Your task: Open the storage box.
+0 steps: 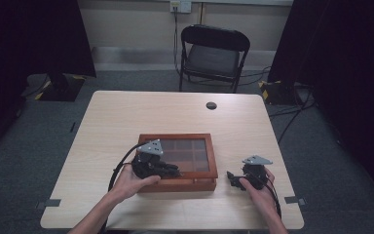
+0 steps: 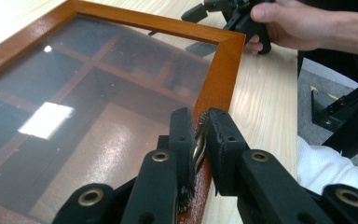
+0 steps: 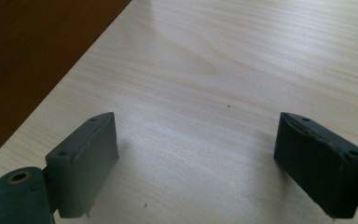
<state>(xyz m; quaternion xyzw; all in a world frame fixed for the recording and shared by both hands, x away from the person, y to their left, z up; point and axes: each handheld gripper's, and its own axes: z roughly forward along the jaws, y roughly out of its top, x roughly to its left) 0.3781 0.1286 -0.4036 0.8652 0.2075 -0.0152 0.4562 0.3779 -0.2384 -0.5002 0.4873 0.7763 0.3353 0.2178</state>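
Left gripper (image 2: 199,140), jaws clamped on the brass latch (image 2: 199,138) at the glass-lidded wooden box's (image 1: 213,161) lower-centre front rim; right gripper (image 3: 196,163), jaws apart, rests on the counter (image 1: 126,117) lower right.

- Left hand (image 1: 126,183) comes in from the bottom edge, forearm angled up and to the right, wrapped around the left gripper (image 1: 168,170).
- Left gripper's jaws point right, nearly closed, pinching a small brass-coloured metal piece (image 2: 198,140) between them.
- Right hand (image 1: 258,187) holds the right gripper (image 1: 231,178), which points left and sits low, near the table surface.
- Right gripper's jaws stand wide apart, nothing between them.
- The two grippers are well apart.
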